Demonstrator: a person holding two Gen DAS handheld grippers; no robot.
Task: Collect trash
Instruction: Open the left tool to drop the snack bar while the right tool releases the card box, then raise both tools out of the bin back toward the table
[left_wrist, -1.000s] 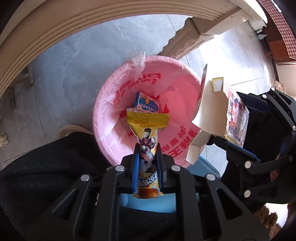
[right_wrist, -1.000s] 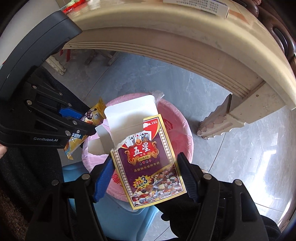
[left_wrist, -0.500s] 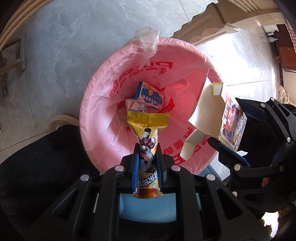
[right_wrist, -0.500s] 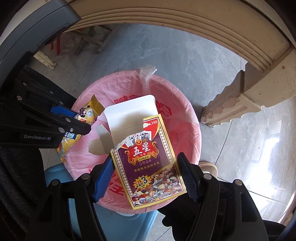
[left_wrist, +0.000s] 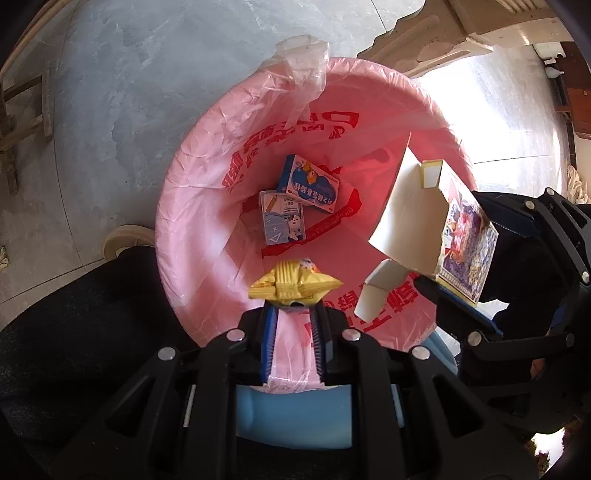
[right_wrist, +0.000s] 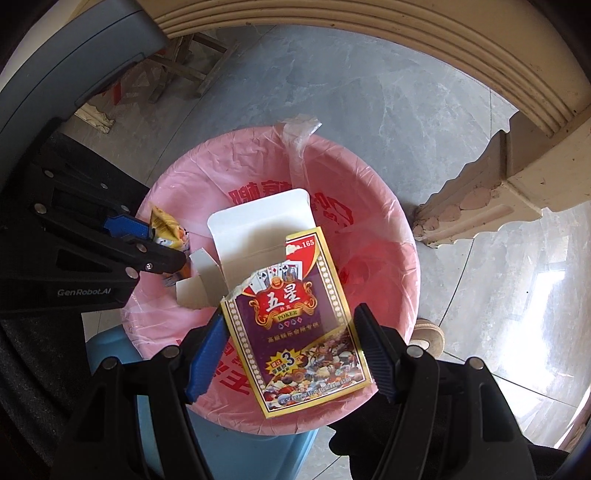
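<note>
Left wrist view: the left gripper (left_wrist: 293, 308) is pointed steeply down into the bin liner (left_wrist: 184, 206), a pink bag stretched over a blue bin (left_wrist: 295, 417). The jaws are drawn close together. The yellow wrapper (left_wrist: 293, 284) is seen only at their very tips, above the near inner wall of the liner. Bare liner shows between the pads behind it, so it cannot be confirmed that the wrapper is pinched. Two small cartons (left_wrist: 312, 182) are noted at the bottom of the liner.

In the right wrist view, the right gripper (right_wrist: 291, 312) is clenched across the playing-card box (right_wrist: 299, 325), one pad on each long edge. The box is held above the near rim of the liner, with its torn flap open and reaching toward the centre.

Risks identified:
- The box is positioned close to the near rim. If it is released there, it may strike the rim and tip out onto the floor.
- The open flap is just beside the left gripper. If either hand is moved, the flap may be snagged and the box twisted in its grip.
- The liner is thin. If a fingertip is pressed into the wall, the bag may be dragged off the rim.
</note>
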